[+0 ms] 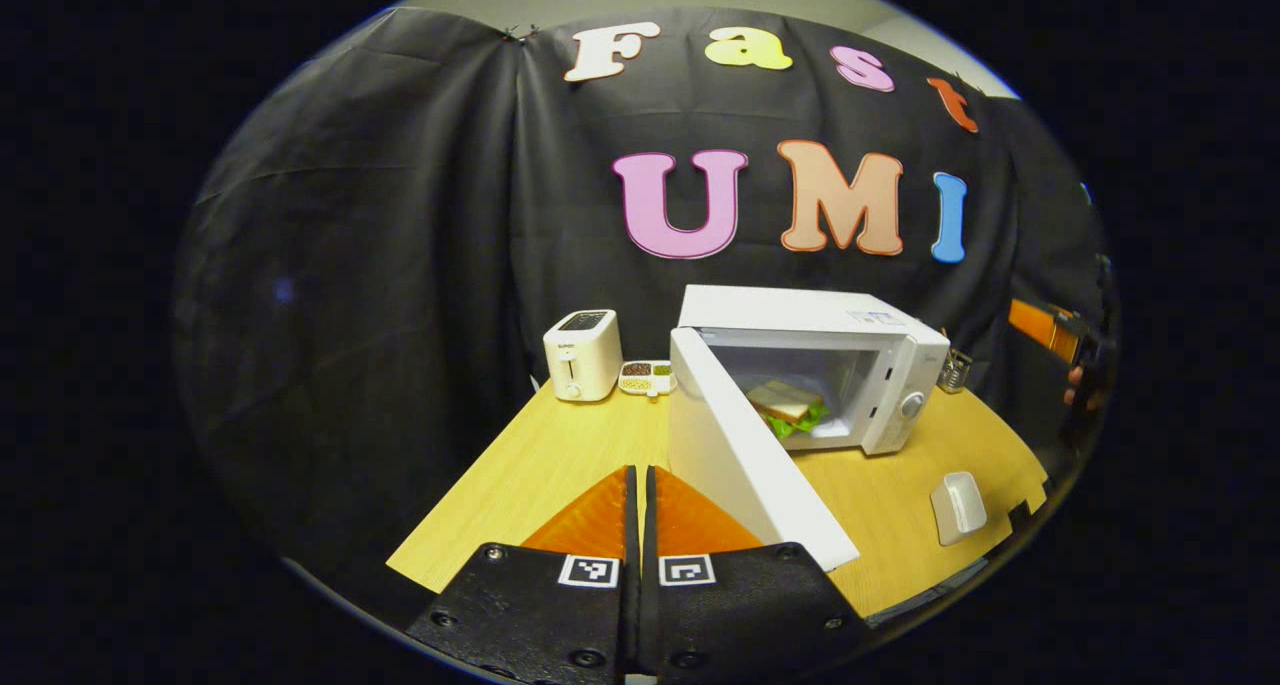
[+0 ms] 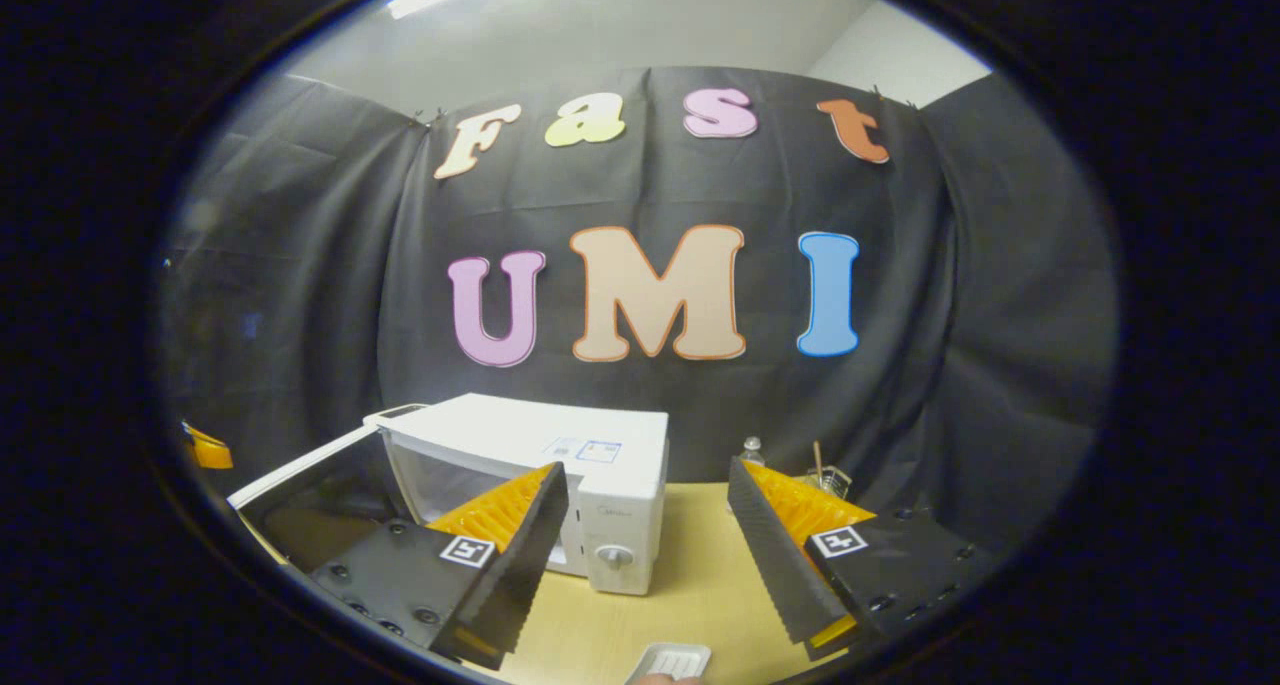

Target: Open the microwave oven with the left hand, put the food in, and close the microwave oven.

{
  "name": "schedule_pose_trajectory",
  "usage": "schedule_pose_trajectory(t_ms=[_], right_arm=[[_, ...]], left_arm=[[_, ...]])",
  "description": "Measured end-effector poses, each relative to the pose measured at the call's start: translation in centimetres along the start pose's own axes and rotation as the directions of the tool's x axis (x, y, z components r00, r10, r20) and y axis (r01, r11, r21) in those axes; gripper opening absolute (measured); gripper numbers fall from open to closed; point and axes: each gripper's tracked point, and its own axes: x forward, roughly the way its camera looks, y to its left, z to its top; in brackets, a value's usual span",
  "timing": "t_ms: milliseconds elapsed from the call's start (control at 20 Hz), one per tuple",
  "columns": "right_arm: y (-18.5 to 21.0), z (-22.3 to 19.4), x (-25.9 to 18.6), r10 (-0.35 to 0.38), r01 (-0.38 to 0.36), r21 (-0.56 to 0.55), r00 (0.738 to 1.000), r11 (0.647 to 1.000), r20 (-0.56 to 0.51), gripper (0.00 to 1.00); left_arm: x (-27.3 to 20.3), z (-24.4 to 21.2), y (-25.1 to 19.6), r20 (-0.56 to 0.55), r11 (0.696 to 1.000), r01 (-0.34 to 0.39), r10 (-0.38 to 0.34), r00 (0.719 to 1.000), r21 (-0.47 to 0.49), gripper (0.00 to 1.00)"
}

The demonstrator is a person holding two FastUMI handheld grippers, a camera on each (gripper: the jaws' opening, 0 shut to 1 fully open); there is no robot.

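The left tongs [image 1: 641,485] sit nearest the camera, pressed together on nothing, just beside the swung-out door [image 1: 745,465]. The right tongs [image 2: 648,525] are spread wide above the desk [image 2: 690,585]. The microwave [image 1: 815,365] stands open on the desk, a sandwich [image 1: 787,406] inside. A toaster [image 1: 582,354] stands to its left, a small dish [image 1: 646,375] between them.

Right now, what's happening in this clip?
A person with a hand-held gripper in each hand is loading a microwave. Its door stands open and a sandwich already sits inside. The left hand-held gripper is shut on nothing, back from the door. The right hand-held gripper is open and empty. The door is not yet closed.
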Motion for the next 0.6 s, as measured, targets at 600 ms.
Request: schedule_pose_trajectory(t_ms=[600], right_arm=[[-0.5, 1.0, 1.0, 0.014, -0.015, 0.059, 1.0, 0.998, 0.004, 0.98]], left_arm=[[1.7, -3.4, -4.1, -0.088, 0.996, 0.054, -0.048, 0.995, 0.065, 0.01]])
